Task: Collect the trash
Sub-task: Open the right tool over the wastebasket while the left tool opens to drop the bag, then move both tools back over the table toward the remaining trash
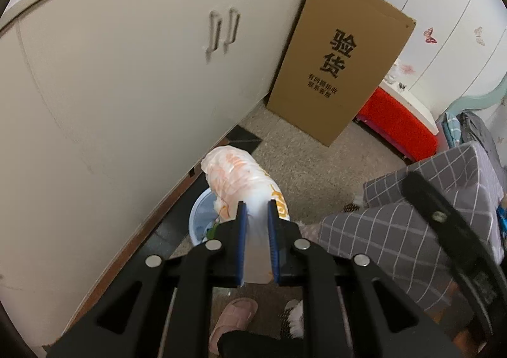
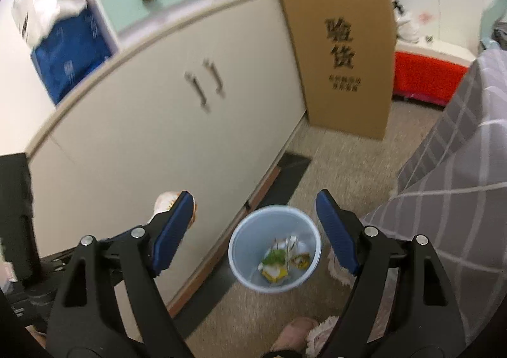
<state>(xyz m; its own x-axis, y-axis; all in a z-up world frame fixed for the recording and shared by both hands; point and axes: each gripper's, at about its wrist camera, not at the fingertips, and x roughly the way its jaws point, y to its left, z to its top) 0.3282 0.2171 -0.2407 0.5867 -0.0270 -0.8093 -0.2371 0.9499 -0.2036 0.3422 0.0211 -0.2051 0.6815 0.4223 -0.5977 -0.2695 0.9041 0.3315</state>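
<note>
Both wrist views look steeply down, sharing the blue bin (image 2: 274,248).

Cardboard box (image 1: 339,57) leaning against cabinet end: large black characters "验货" printed vertically, sharp in left wrist view, blurred in right wrist view. Two lines small print beneath, too small to read. Orange lettering on white wrapper (image 1: 240,180), crumpled, illegible.

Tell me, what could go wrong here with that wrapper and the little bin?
The left gripper pinches the white and orange wrapper only by its tail, so it might slip out early. The blue bin is small and hard against the cabinet, so a drop could land on the floor. The right gripper is open and empty.
</note>
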